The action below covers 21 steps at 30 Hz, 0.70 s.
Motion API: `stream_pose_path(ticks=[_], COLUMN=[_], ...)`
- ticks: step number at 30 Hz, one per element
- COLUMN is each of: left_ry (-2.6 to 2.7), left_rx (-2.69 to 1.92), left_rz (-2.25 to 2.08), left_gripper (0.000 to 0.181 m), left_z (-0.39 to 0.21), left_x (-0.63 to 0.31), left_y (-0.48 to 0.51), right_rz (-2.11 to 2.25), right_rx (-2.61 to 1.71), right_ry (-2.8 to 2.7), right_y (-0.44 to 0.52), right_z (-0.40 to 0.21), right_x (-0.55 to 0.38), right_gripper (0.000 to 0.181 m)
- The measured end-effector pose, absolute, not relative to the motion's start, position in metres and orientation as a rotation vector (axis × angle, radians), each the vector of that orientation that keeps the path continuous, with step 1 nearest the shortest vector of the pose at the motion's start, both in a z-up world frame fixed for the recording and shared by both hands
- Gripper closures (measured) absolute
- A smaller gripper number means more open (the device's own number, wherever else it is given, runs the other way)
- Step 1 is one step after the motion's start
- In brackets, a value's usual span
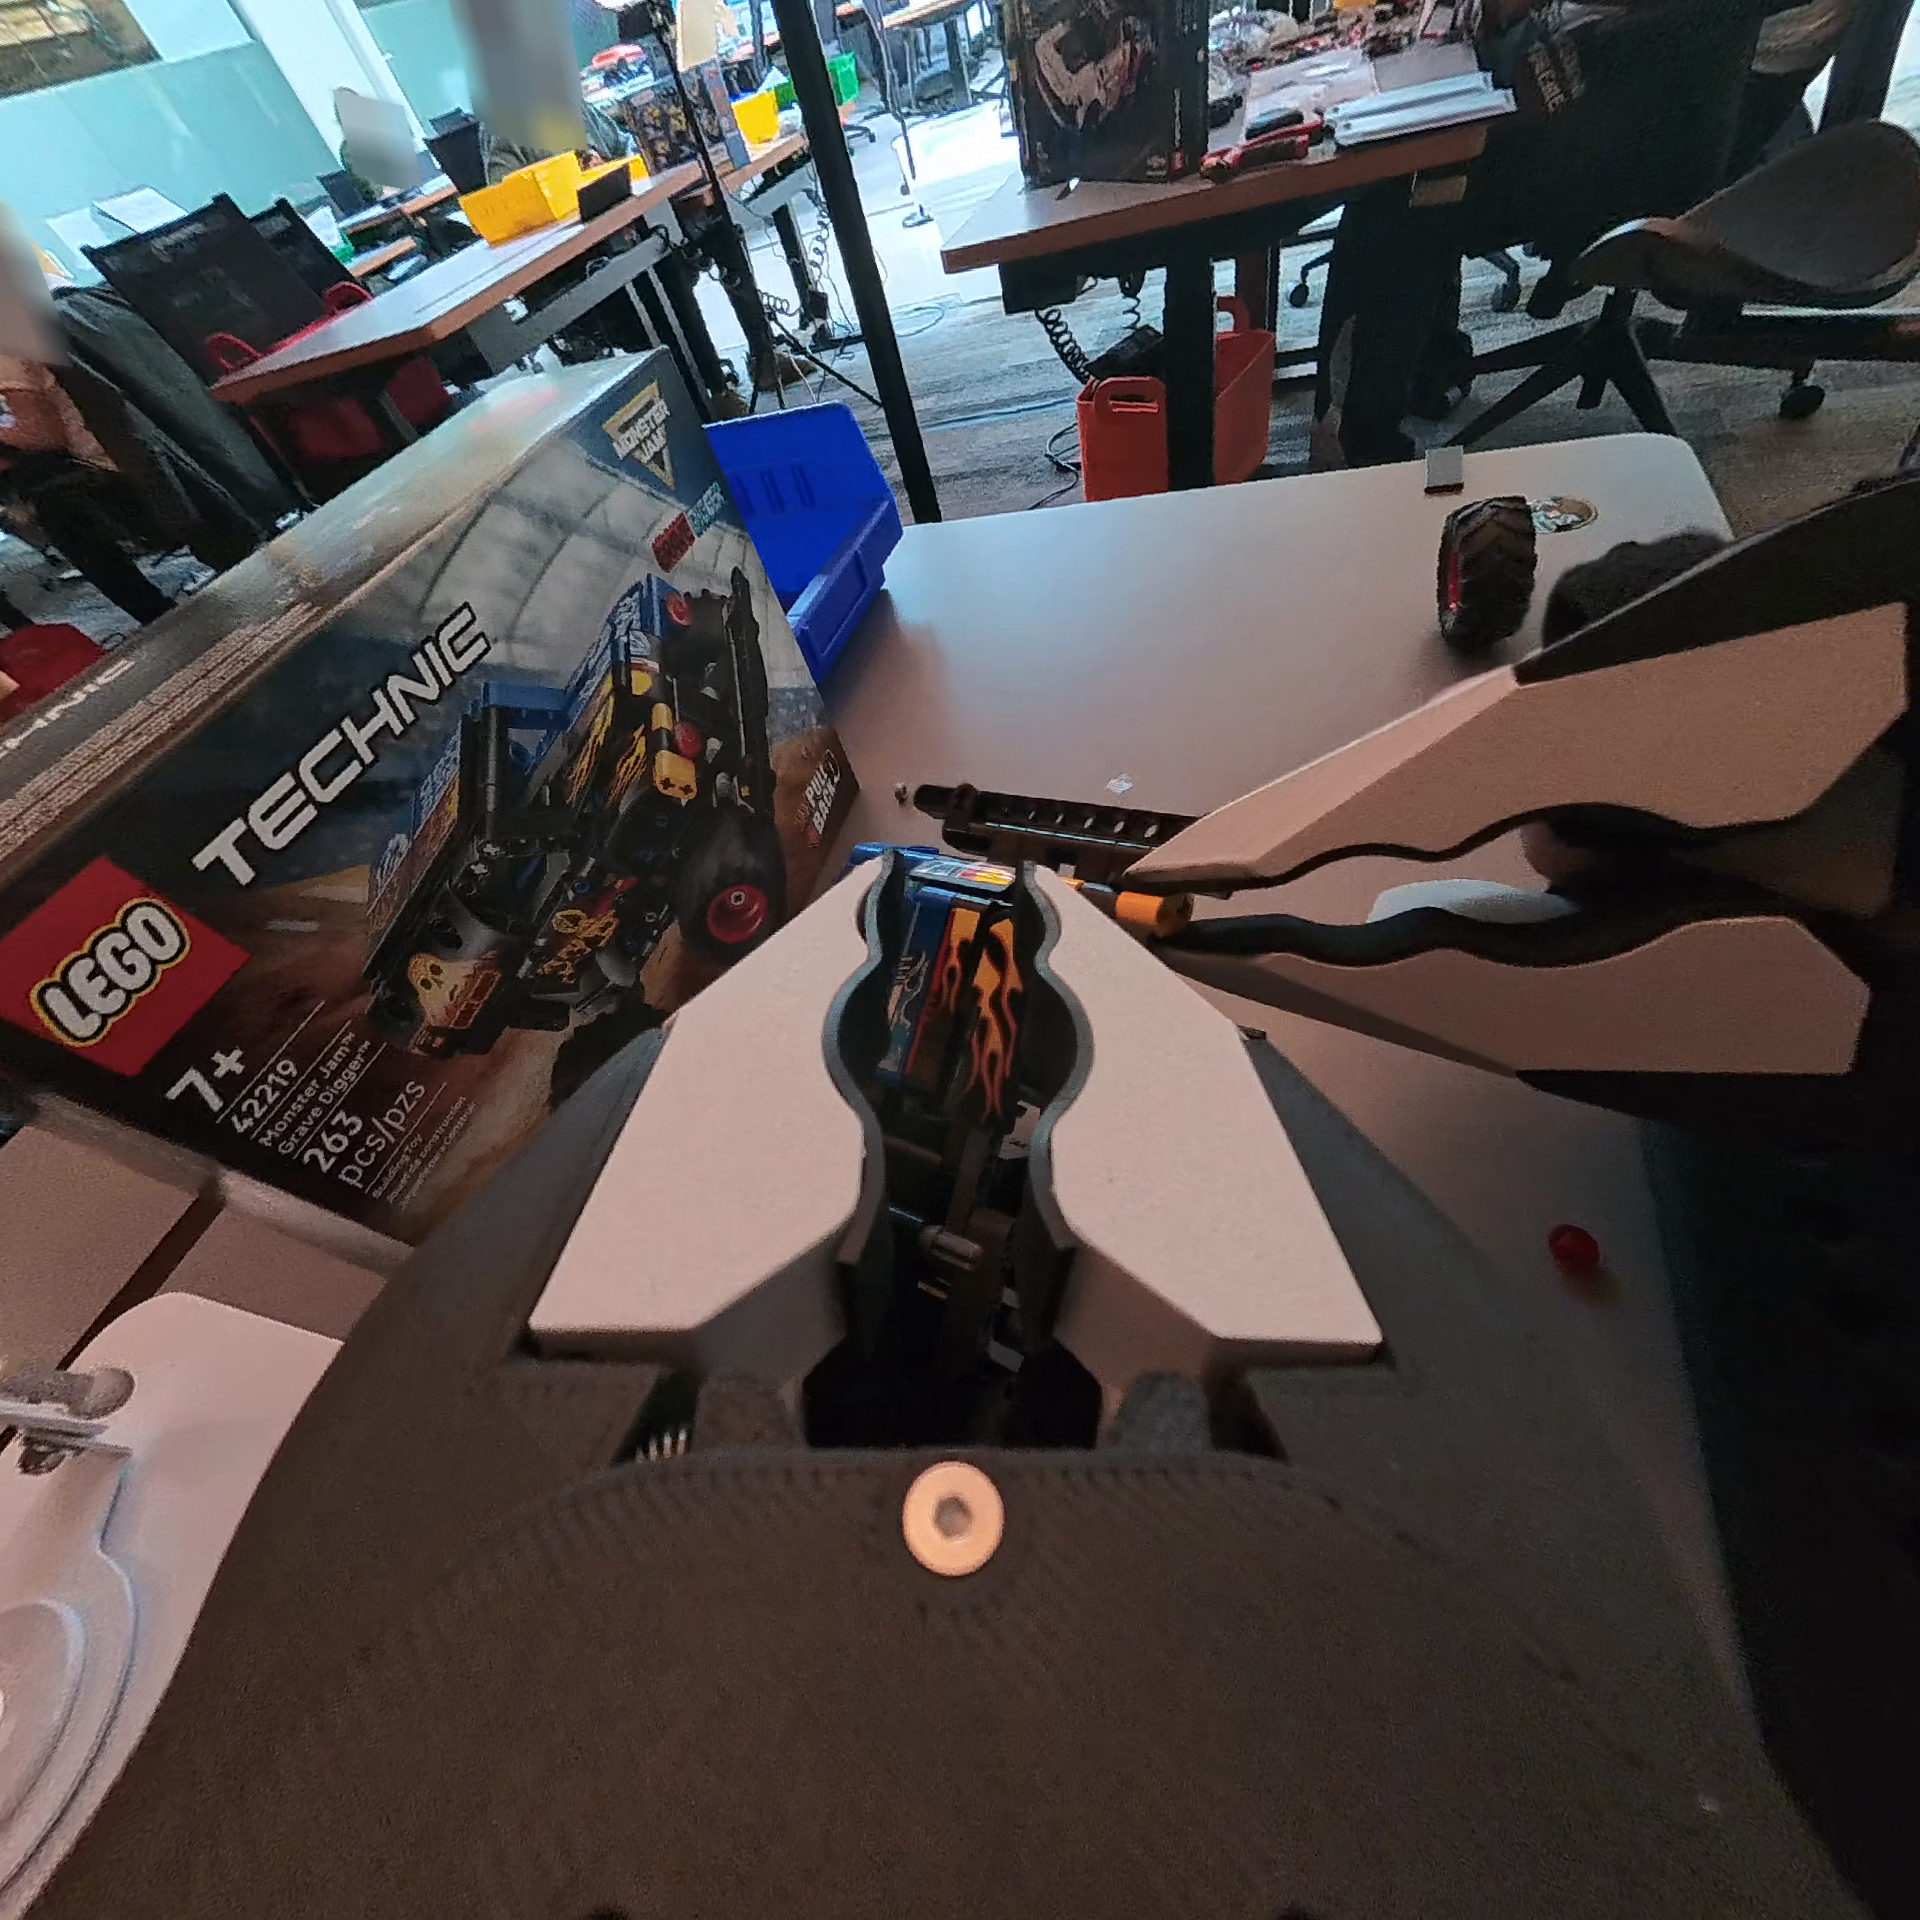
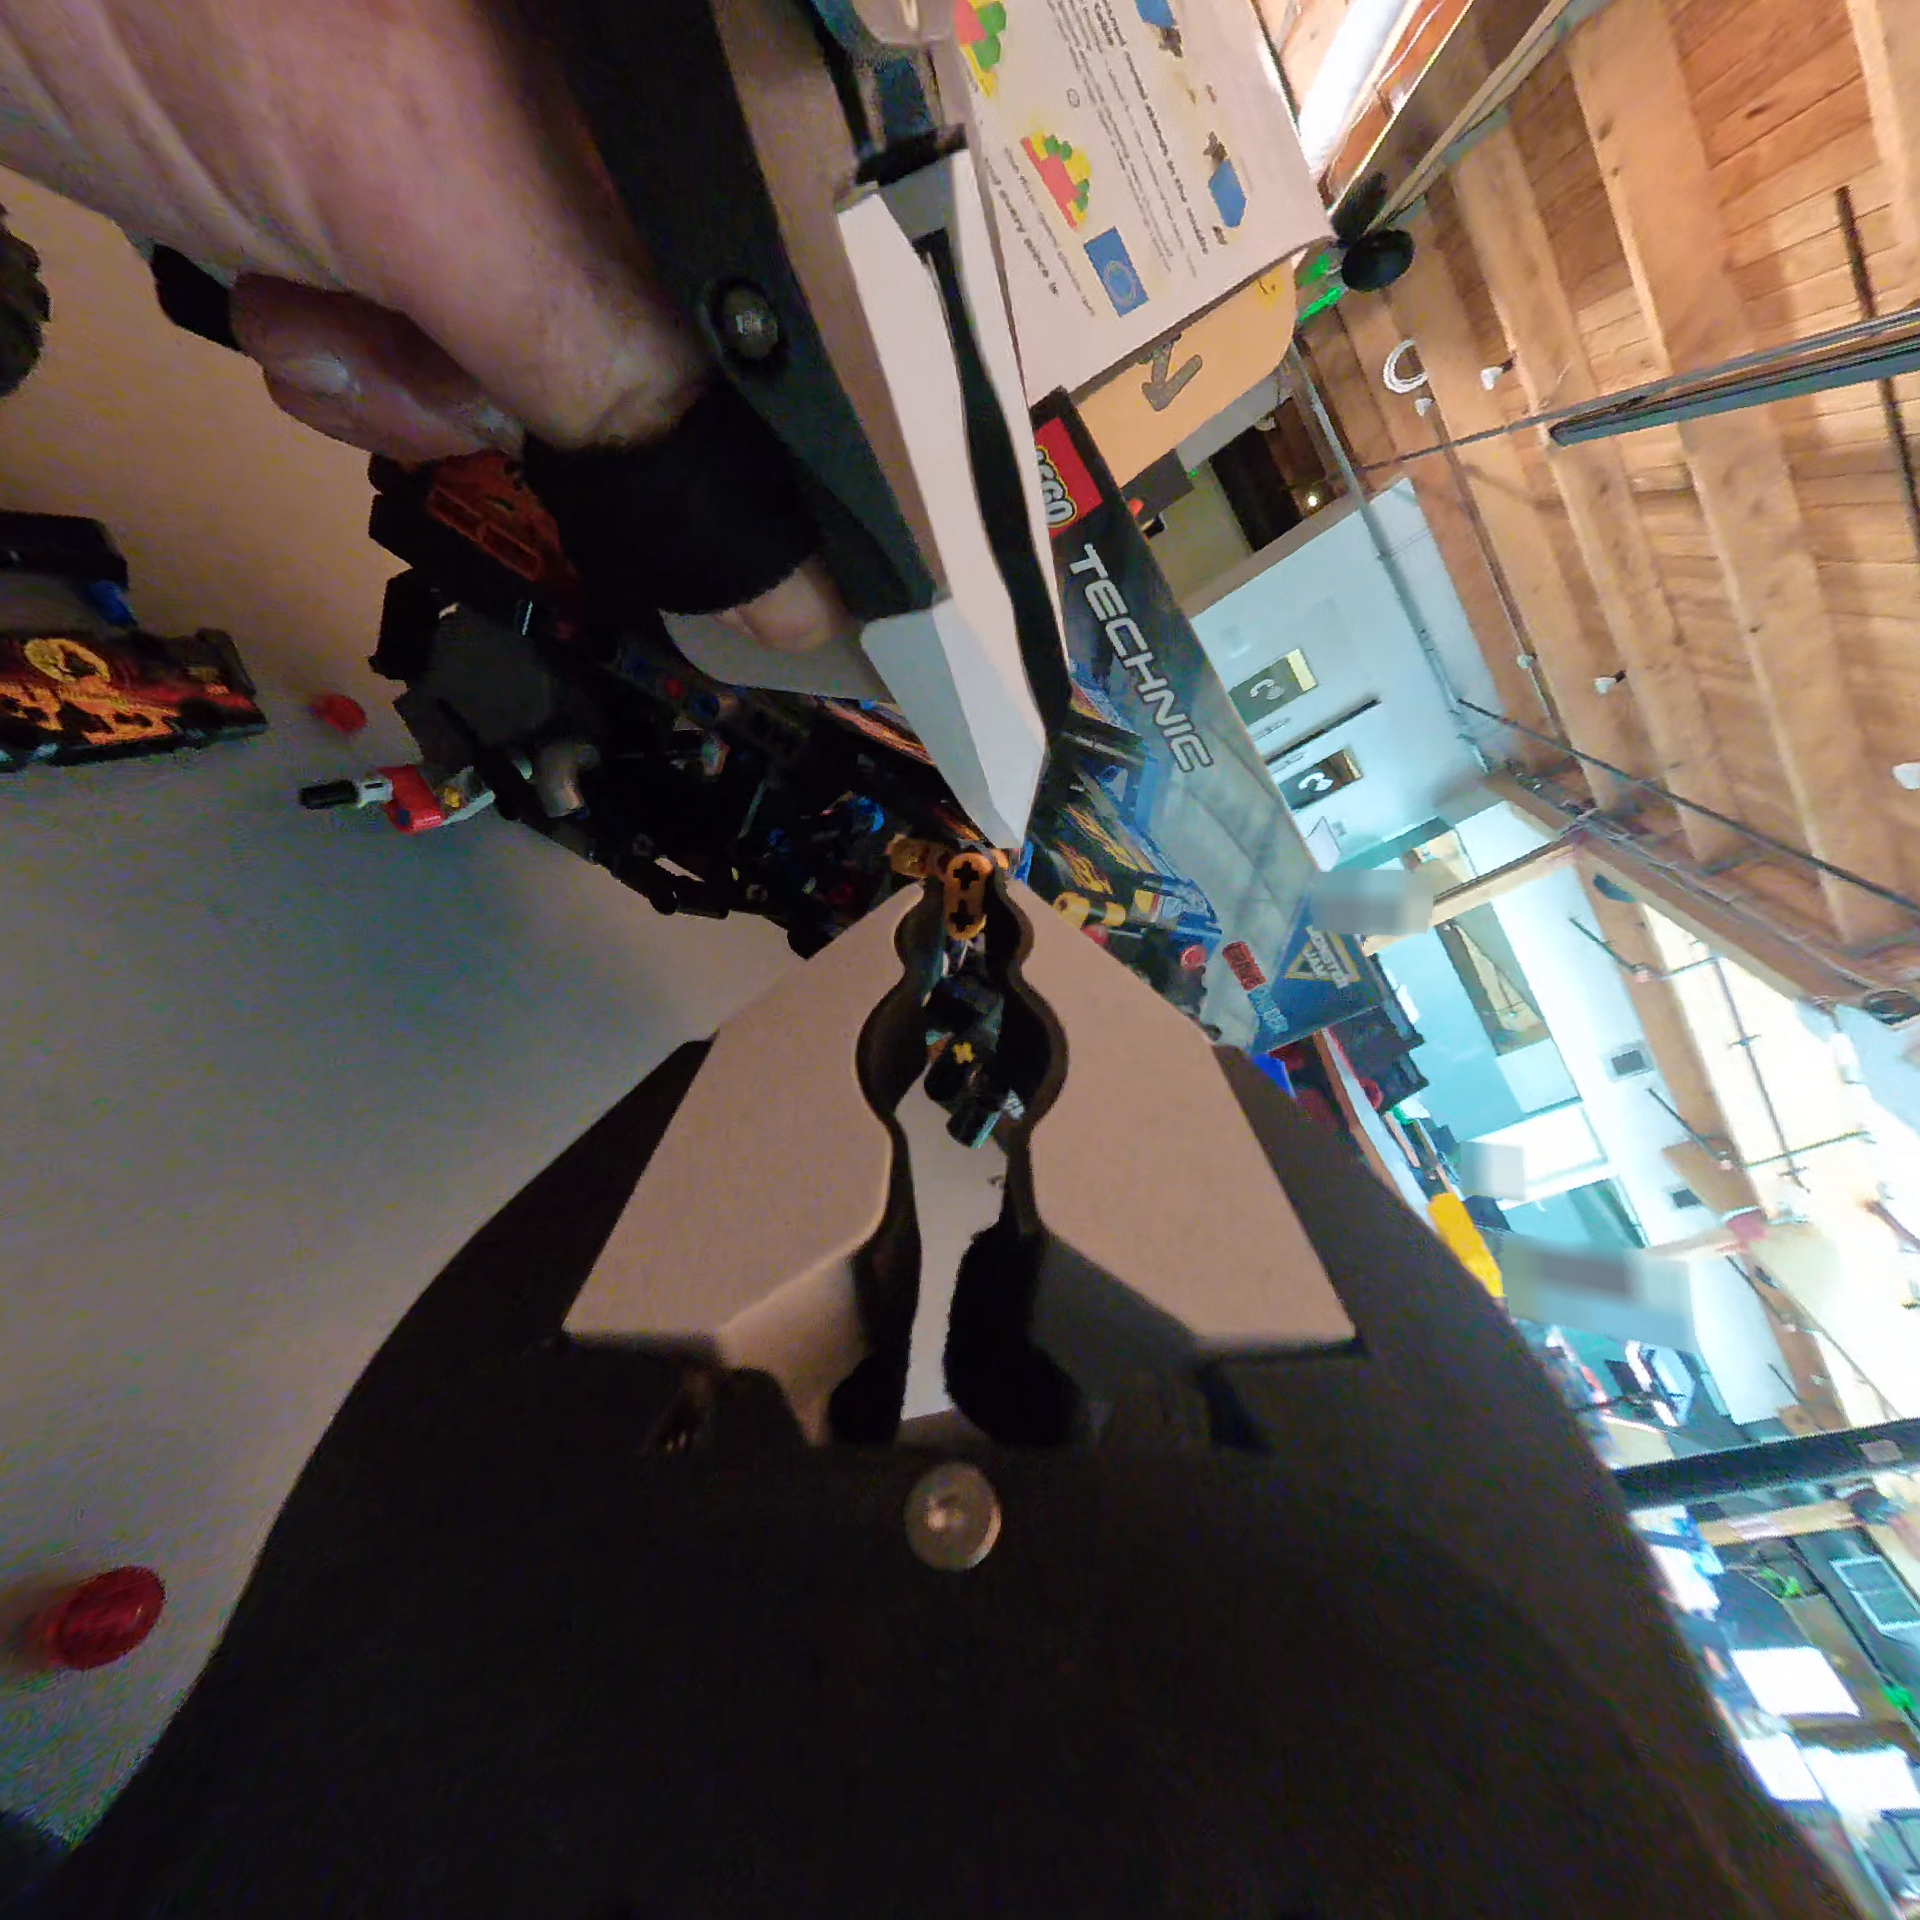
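My left gripper (image 1: 951, 878) is shut on a partly built toy truck (image 1: 961, 997), pinching its blue panel with orange flames. A black beam (image 1: 1049, 821) of the model sticks out beyond the tips. My right gripper (image 1: 1143, 899) comes in from the right and is shut on a small yellow connector (image 1: 1153, 914) at the model's end. In the right wrist view the right gripper (image 2: 961, 899) pinches that yellow connector (image 2: 966, 883). The left gripper (image 2: 1013, 831), held by a hand (image 2: 416, 260), meets it from above over the dark truck chassis (image 2: 623, 748).
A toy set box (image 1: 416, 810) leans at the left with a blue bin (image 1: 810, 520) behind it. On the white table (image 1: 1143, 644) lie a black tyre (image 1: 1486, 566) and a red stud (image 1: 1574, 1242). A flame-printed part (image 2: 114, 696), a red disc (image 2: 99, 1616) and a red-white pin (image 2: 405, 795) also lie there. Both grippers' tips are close together, under 4 cm apart.
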<state>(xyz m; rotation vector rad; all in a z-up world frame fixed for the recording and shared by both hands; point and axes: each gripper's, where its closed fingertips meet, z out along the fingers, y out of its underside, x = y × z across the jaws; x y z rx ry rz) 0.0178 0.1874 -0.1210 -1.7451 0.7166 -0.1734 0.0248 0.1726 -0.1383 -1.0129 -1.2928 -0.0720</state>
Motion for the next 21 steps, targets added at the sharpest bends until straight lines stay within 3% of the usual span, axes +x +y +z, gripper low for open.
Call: stream_pose_path(ticks=[21], left_ry=[0.827], left_rx=[-1.74], left_rz=[-0.147], left_gripper=[0.163], left_z=[-0.13], left_x=[0.044], left_y=[0.191], right_rz=[0.031], right_rx=[-1.129], right_ry=[-1.231], right_y=[0.177], right_z=[-0.148], right_x=[0.049], right_gripper=[0.176])
